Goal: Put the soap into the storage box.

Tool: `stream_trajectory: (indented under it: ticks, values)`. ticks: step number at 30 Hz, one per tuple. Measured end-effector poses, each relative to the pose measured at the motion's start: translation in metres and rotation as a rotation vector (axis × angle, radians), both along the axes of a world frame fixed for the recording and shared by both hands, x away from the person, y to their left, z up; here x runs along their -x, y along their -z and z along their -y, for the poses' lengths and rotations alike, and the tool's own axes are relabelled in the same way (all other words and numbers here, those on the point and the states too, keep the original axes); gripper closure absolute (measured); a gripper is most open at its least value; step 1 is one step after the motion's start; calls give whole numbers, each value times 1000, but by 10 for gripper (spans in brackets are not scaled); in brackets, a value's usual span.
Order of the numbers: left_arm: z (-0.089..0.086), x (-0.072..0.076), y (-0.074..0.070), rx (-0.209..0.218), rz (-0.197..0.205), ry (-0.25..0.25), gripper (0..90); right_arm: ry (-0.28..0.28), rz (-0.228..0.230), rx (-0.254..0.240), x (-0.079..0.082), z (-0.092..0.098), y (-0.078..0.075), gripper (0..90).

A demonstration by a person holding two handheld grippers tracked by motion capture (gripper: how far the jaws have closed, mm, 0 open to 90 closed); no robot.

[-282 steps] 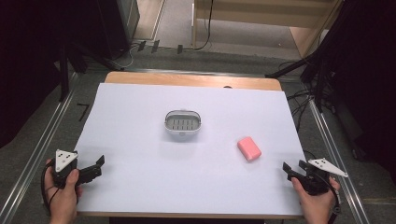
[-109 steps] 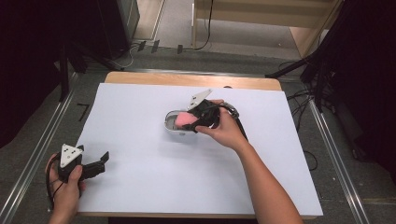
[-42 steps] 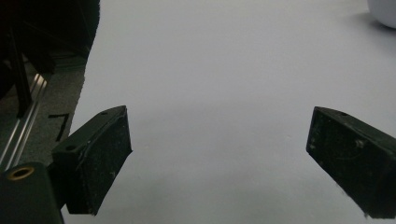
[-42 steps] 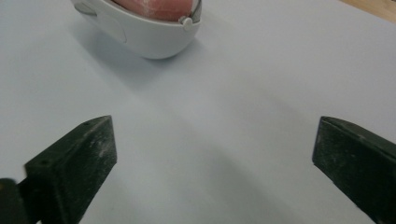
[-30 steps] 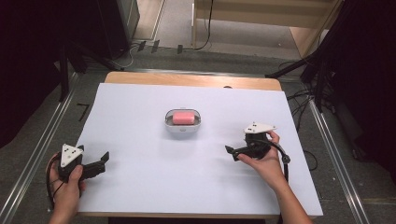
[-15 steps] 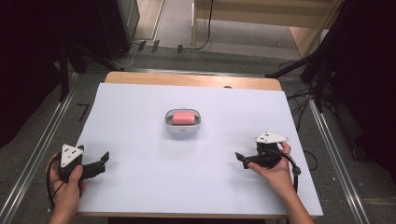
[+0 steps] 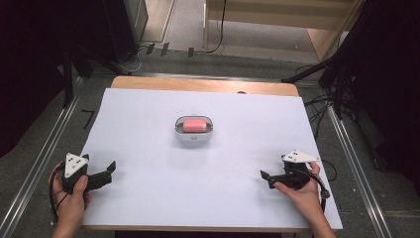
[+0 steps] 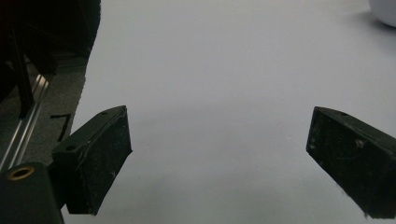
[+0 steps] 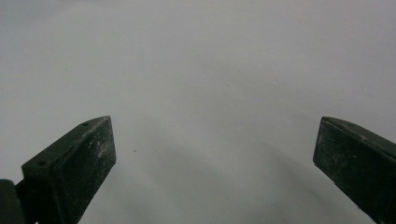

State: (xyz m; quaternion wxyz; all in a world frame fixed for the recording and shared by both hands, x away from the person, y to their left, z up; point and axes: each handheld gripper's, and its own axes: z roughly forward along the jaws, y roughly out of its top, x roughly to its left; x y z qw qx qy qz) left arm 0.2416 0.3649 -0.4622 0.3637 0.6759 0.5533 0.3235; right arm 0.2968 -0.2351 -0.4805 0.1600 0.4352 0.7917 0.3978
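Both grippers rest at the near corners of the white table [image 7: 148,114], the left gripper [image 7: 110,169] and the right gripper [image 7: 266,176] each spread wide and empty. Farther out, mid-table, the pink soap [image 7: 194,125] lies inside the small grey dish [image 7: 194,139]. Placing looks finished; nothing obvious remains.

My desk [image 7: 148,198], its wooden top covered by a white sheet [image 7: 237,163], carries one small grey dish [image 7: 194,136] near its middle; a pink block [image 7: 193,125] lies inside it. Bare wood shows along the far edge.
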Motion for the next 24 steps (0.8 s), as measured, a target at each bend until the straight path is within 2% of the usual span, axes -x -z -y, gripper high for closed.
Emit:
stream_trajectory:
  ticks: [24]
  values:
    - [0,0,0,-2,2,0,70,80,13,-29,21,45,2,0]
